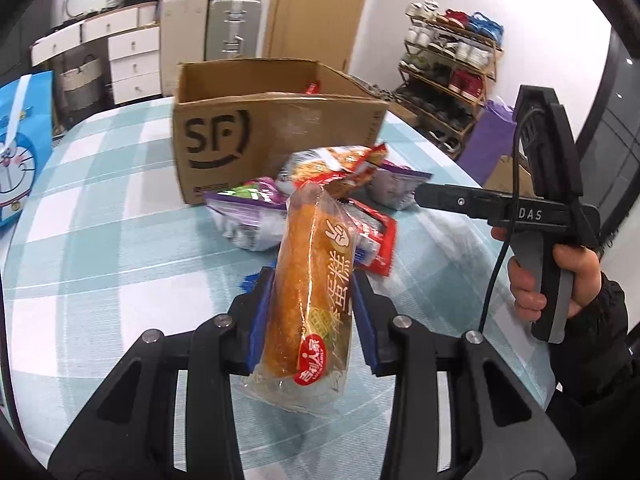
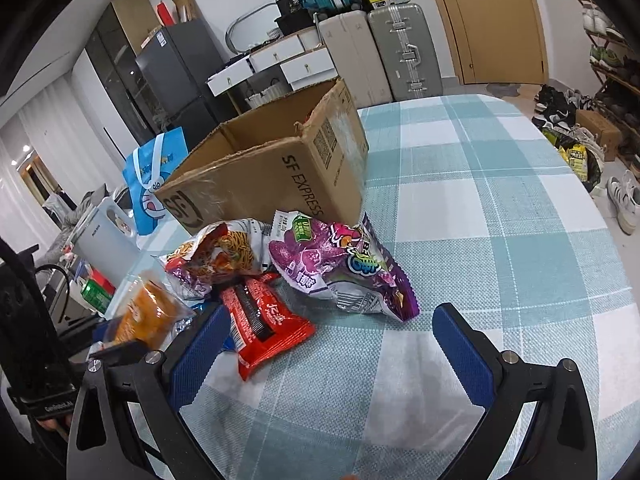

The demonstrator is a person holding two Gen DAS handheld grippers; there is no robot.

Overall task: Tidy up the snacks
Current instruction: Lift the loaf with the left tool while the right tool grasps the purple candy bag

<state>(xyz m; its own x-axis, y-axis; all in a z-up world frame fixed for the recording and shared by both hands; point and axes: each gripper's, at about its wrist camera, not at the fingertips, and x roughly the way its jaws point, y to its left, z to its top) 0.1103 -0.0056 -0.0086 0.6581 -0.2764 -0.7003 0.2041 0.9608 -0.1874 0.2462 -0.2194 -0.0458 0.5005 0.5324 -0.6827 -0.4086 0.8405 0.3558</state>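
Observation:
My left gripper (image 1: 310, 292) is shut on a wrapped golden cake roll (image 1: 310, 280), lifted above the checked tablecloth. The same cake roll (image 2: 146, 316) shows at the left of the right wrist view. Behind it lies a pile of snacks: a red packet (image 2: 268, 328), a purple candy bag (image 2: 344, 272) and a noodle bag (image 2: 218, 258). An open cardboard box (image 1: 276, 136) stands past the pile. My right gripper (image 2: 330, 344) hovers open over the cloth, beside the red packet, with nothing between its fingers. In the left wrist view the right gripper's body (image 1: 532, 212) shows, held by a hand.
A blue cartoon gift bag (image 1: 18, 152) stands at the table's left edge. The table (image 2: 500, 208) is round with a teal and white checked cloth. Suitcases, drawers, a door and a shoe rack (image 1: 448, 64) line the room behind.

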